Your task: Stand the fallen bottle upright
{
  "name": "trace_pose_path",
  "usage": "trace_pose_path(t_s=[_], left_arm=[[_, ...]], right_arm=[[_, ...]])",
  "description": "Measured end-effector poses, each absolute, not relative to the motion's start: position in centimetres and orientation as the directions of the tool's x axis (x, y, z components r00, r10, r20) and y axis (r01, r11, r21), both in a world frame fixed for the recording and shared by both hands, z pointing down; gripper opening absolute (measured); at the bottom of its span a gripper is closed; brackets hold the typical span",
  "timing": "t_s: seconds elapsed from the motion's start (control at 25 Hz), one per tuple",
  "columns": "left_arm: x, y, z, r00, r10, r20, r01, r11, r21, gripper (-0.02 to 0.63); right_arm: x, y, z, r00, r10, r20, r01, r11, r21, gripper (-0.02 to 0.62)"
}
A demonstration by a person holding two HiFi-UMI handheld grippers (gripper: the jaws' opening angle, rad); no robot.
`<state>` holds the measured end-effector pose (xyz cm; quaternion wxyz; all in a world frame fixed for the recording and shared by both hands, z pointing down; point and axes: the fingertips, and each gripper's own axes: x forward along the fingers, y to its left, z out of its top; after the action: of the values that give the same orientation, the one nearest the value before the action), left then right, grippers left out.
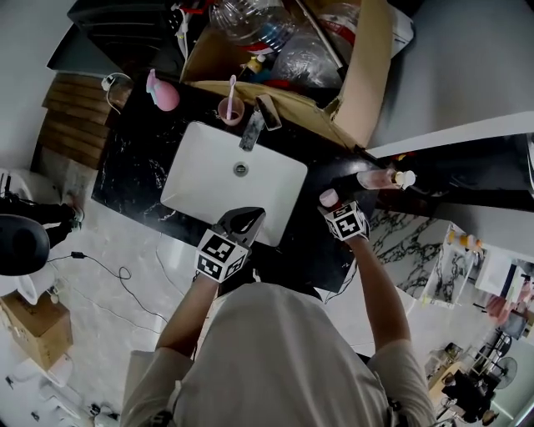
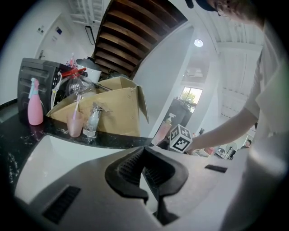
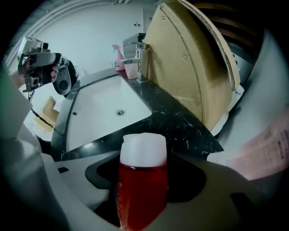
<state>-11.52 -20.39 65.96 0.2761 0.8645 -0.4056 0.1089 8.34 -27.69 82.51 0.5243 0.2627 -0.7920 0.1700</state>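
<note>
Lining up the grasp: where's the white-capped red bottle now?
Bottom centre of the right gripper view: the red bottle sits between the right gripper's jaws, over the black counter right of the sink.

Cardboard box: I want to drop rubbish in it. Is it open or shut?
Open: the cardboard box has its flaps spread, and a clear plastic bottle shows inside in the head view.

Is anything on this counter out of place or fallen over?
Yes. The red clear-plastic bottle with a white cap lies on its side on the black marble counter, right of the white sink, between the open jaws of the right hand-held gripper.
</note>
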Motion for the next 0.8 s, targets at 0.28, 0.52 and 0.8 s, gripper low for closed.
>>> trace_pose_path(t_s=[0.28,0.52,0.8], left_arm=[[-12.6,-19.7,65.1,0.634,-0.662,0.4,-0.773,-0.514,0.373,0.008],[-13.4,-18.8,63.8,0.621,-0.682,0.386,-0.783,-0.515,0.35,0.008],[-13.2,-17.1,62.7,0.622,-0.681,0.386,-0.783,-0.54,0.31,0.008]], right_arm=[[8.6,-27.1,79.3,-0.346,-0.323,0.881,-0.601,0.797,0.055,0.307],[9.7,-26.7,77.1,-0.341,-0.374,0.862,-0.632,0.77,0.084,0.305],[10.8,-26.5,74.8,-0.323,-0.429,0.844,-0.661,0.74,0.124,0.305]])
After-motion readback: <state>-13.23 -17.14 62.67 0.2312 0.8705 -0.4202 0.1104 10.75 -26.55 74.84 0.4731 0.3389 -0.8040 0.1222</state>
